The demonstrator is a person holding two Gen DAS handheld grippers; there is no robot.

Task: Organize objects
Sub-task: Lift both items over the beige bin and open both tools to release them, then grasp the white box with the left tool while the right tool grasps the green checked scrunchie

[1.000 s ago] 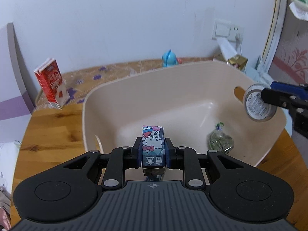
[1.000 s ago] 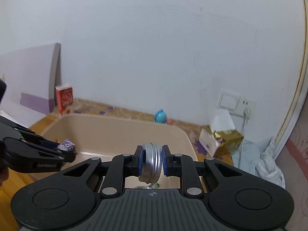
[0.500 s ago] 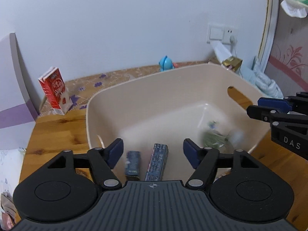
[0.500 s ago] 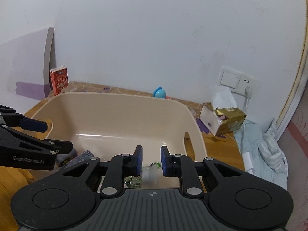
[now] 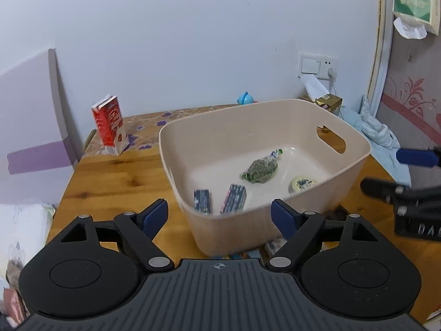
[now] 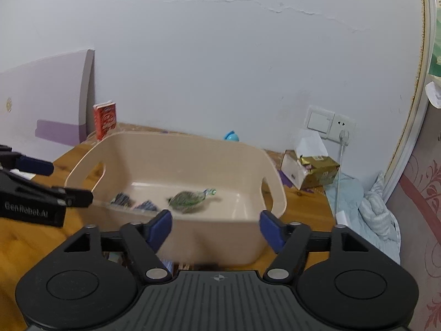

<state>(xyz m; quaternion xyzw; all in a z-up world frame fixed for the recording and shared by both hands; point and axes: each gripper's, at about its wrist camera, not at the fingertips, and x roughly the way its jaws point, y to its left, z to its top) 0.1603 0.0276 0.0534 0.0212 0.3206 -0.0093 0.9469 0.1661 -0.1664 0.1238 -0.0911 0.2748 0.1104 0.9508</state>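
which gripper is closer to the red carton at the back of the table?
Left. The left gripper sits at the bin's near wall on the side of the red carton; the right gripper is off the bin's opposite side.

A beige bin (image 5: 275, 127) sits beside a red-and-white carton (image 5: 109, 125).

bin (image 5: 355, 165) on table (image 5: 110, 176) | packet (image 5: 260, 169), tin (image 5: 302, 184), two boxes (image 5: 233, 199) inside | carton (image 5: 110, 124) behind-left
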